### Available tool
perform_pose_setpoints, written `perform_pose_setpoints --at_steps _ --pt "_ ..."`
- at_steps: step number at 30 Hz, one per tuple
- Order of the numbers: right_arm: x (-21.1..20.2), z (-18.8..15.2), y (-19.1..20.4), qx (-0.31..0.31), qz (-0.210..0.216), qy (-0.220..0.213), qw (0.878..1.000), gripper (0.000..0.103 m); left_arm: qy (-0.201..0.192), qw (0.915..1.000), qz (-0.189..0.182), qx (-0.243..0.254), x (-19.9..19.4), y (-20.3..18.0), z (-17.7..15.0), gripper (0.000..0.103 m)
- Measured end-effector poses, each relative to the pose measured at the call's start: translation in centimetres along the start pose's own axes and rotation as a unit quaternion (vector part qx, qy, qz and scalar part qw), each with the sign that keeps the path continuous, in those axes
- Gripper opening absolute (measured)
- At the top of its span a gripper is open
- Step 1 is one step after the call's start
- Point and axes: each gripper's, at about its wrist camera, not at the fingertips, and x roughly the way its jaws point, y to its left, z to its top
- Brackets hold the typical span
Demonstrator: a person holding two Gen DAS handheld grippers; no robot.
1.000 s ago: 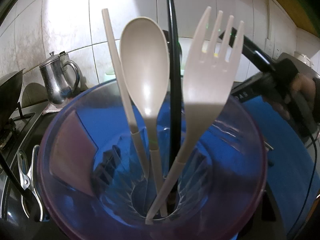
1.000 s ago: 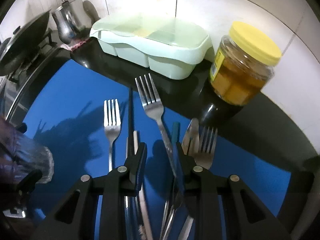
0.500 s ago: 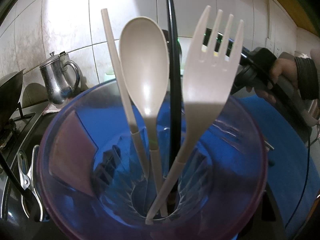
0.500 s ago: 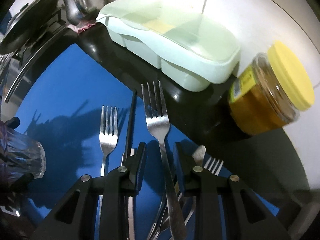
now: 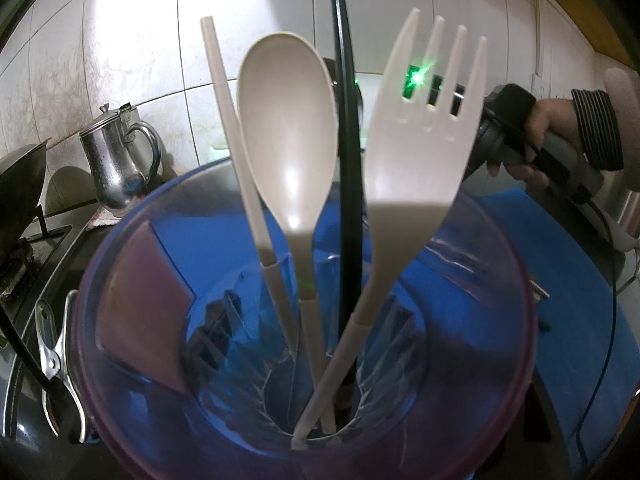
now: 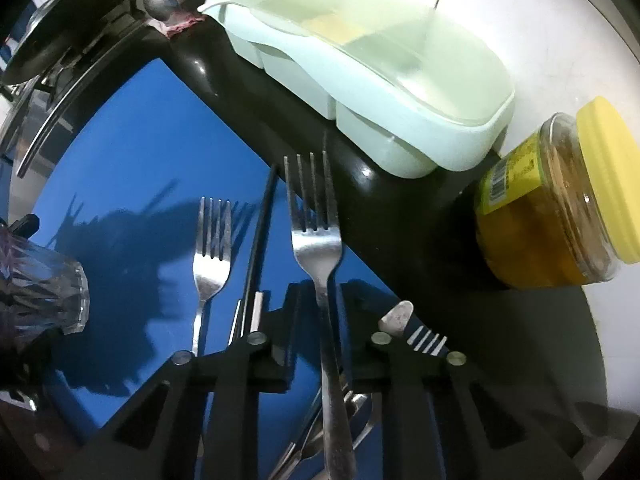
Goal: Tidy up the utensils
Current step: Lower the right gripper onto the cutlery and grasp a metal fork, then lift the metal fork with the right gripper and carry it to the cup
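Note:
In the left wrist view a clear purple cup [image 5: 516, 280] fills the frame. It holds a beige spoon [image 5: 288, 128], a beige fork [image 5: 424, 148], a beige chopstick [image 5: 228, 120] and a black chopstick [image 5: 348, 160]. My left gripper grips this cup; the right wrist view shows one black fingertip [image 6: 26, 222] beside it. My right gripper [image 6: 320, 300] points steeply down over the blue mat [image 6: 140, 140]. A steel fork [image 6: 318, 248] runs between its closing jaws, with a sliver of mat still showing beside the handle.
A second steel fork [image 6: 212, 256], a black chopstick [image 6: 260, 240] and more cutlery [image 6: 428, 340] lie on the mat. Behind stand a mint lidded box [image 6: 380, 80] and a yellow-lidded jar [image 6: 560, 208]. A steel kettle [image 5: 116, 168] and wok [image 5: 20, 184] are at left.
My right gripper has rolled and shifted so the long steel fork now runs centred between its fingers. In the left wrist view the hand holding it has moved right. The cup stays still.

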Motion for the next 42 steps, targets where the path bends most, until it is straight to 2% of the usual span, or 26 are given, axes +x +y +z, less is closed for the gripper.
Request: perform_pose_setpoints --at_steps 2,6,8,12,21,27,34,42 --pt "0.0 -0.2 -0.2 0.012 0.000 -0.008 1.000 0.007 0.000 1.0000 0.000 0.000 0.0 0.0 0.0 0.084" --pt "-0.3 -1.2 -0.8 0.050 0.011 -0.034 0.998 0.007 0.000 1.0000 0.000 0.000 0.0 0.0 0.0 0.084" --pt "-1.1 -2.4 -1.3 0.082 0.023 -0.066 0.994 0.007 0.000 1.0000 0.000 0.000 0.0 0.0 0.0 0.084" --pt "-3.0 -5.6 -1.7 0.145 0.057 -0.138 0.978 0.007 0.000 1.0000 0.000 0.000 0.0 0.0 0.0 0.084" --pt "-7.6 -12.8 0.3 0.211 0.081 -0.243 0.943 0.007 0.001 1.0000 0.000 0.001 -0.1 0.0 0.0 0.084" --pt "-10.9 -15.8 2.7 0.228 0.079 -0.294 0.925 0.007 0.001 1.0000 0.001 0.001 -0.1 0.0 0.0 0.084" --pt "-14.9 -17.1 4.8 0.232 0.069 -0.349 0.905 0.007 0.002 1.0000 0.001 0.001 0.0 0.0 0.0 0.084" --pt "-18.1 -17.4 6.8 0.222 0.058 -0.390 0.892 0.007 0.002 1.0000 0.001 0.001 0.0 0.0 0.0 0.084"
